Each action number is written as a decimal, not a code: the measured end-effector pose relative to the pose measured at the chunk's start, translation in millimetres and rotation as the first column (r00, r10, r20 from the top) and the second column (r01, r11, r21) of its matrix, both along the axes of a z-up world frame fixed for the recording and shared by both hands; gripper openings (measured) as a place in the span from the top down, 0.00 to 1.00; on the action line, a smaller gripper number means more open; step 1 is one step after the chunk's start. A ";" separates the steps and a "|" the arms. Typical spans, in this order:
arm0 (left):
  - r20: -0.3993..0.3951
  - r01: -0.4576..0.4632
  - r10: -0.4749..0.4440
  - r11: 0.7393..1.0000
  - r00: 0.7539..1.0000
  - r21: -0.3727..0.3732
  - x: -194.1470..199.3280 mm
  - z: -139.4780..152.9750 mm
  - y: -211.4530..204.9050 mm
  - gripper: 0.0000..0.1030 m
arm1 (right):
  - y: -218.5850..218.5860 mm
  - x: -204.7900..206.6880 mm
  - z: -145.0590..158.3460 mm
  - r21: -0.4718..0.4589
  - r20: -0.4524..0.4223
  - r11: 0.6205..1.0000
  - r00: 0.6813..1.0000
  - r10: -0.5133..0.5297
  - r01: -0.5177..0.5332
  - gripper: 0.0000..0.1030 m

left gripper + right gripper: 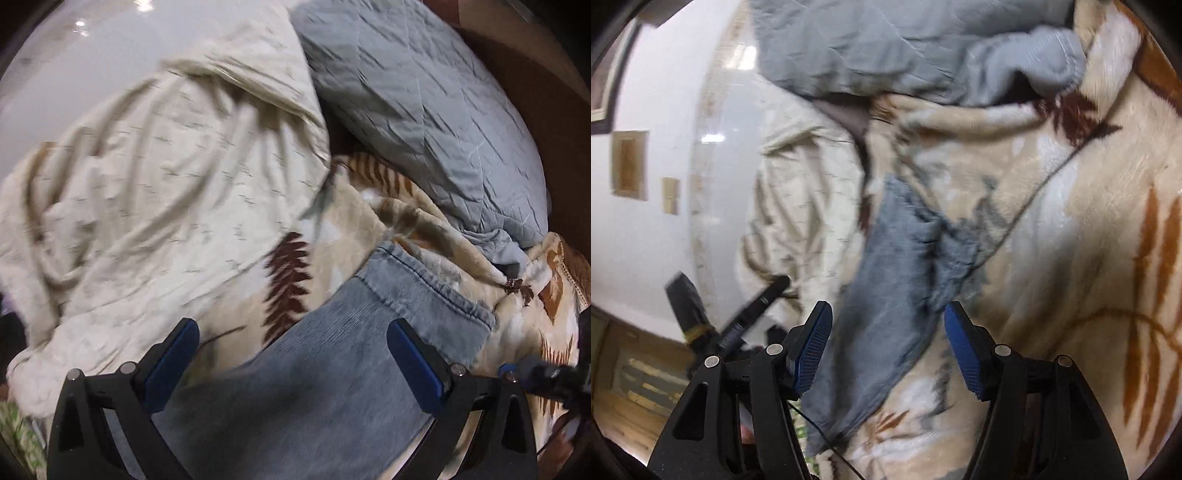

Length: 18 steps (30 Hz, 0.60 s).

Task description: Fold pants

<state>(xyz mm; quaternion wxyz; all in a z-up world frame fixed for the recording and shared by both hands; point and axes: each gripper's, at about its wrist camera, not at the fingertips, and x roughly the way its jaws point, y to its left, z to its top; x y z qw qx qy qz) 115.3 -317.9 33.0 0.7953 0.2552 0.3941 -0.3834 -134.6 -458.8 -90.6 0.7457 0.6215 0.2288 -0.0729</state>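
Observation:
Light blue denim pants (332,354) lie on a beige leaf-patterned blanket (354,225). In the left wrist view one leg with its hem (432,280) runs up between the fingers. My left gripper (293,332) is open and empty just above the leg. In the right wrist view the pants (897,280) lie bunched and stretch away from the fingers. My right gripper (886,314) is open and empty above their near part. The right gripper also shows at the right edge of the left wrist view (546,373).
A cream sheet (155,192) lies crumpled left of the pants. A grey quilted pillow (417,103) lies behind them, and a white wall (657,184) stands to the left. The left gripper's black body (746,317) shows low left in the right wrist view.

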 end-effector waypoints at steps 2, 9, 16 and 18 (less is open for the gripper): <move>-0.013 0.026 -0.026 1.000 1.000 0.017 6.6 -11.6 -17.5 0.00 | -2.5 8.6 -6.4 0.004 -0.024 1.000 1.000 0.000 0.000 0.38; -0.116 0.132 -0.130 0.991 0.985 0.012 34.7 -40.1 -61.1 0.00 | -11.1 30.6 -25.5 -0.001 -0.103 0.999 0.994 -0.037 0.037 0.39; -0.267 0.225 -0.230 0.973 0.936 -0.050 46.1 -60.0 -95.1 0.00 | -9.1 39.6 -22.8 -0.078 -0.103 0.995 0.993 -0.063 0.055 0.40; -0.316 0.252 -0.263 0.965 0.912 -0.077 45.2 -64.7 -101.4 0.00 | -9.6 40.2 -24.1 -0.089 -0.105 0.995 0.992 -0.063 0.054 0.55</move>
